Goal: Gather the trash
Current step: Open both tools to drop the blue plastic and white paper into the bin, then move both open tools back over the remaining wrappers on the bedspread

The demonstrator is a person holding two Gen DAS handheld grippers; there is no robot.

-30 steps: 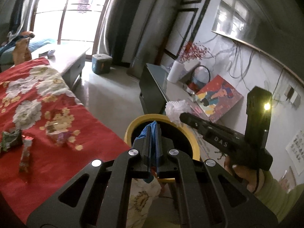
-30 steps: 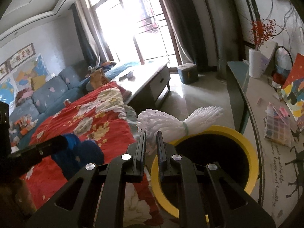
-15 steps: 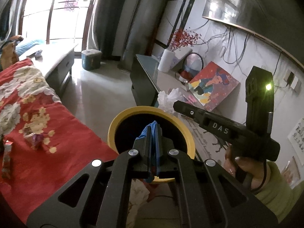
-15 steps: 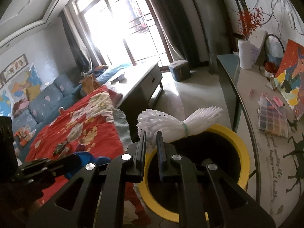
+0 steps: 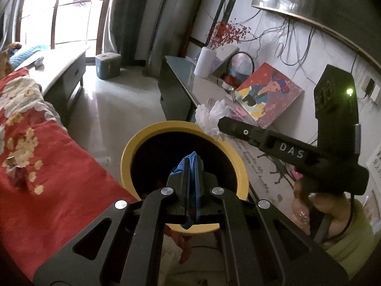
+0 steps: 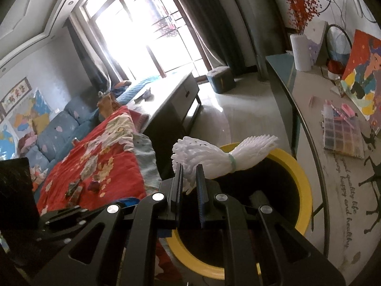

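Observation:
A yellow-rimmed black trash bin (image 5: 133, 152) stands beside the red floral cloth; it also shows in the right wrist view (image 6: 302, 178). My left gripper (image 5: 190, 164) is shut on a blue wrapper (image 5: 189, 160) and holds it over the bin's opening. My right gripper (image 6: 189, 169) is shut on a white foam net (image 6: 226, 153), held above the bin's far rim; the net also shows in the left wrist view (image 5: 209, 116).
Several small wrappers (image 6: 76, 188) lie on the red floral cloth (image 5: 35, 190). A glass-topped side table (image 6: 333, 166) with a painting, a bead box and a vase runs along the right wall. A low cabinet (image 5: 62, 71) stands by the window.
Both grippers have moved toward the bin. The blue wrapper now hangs over the bin's dark opening, and the bin looks larger and more centred in both views.

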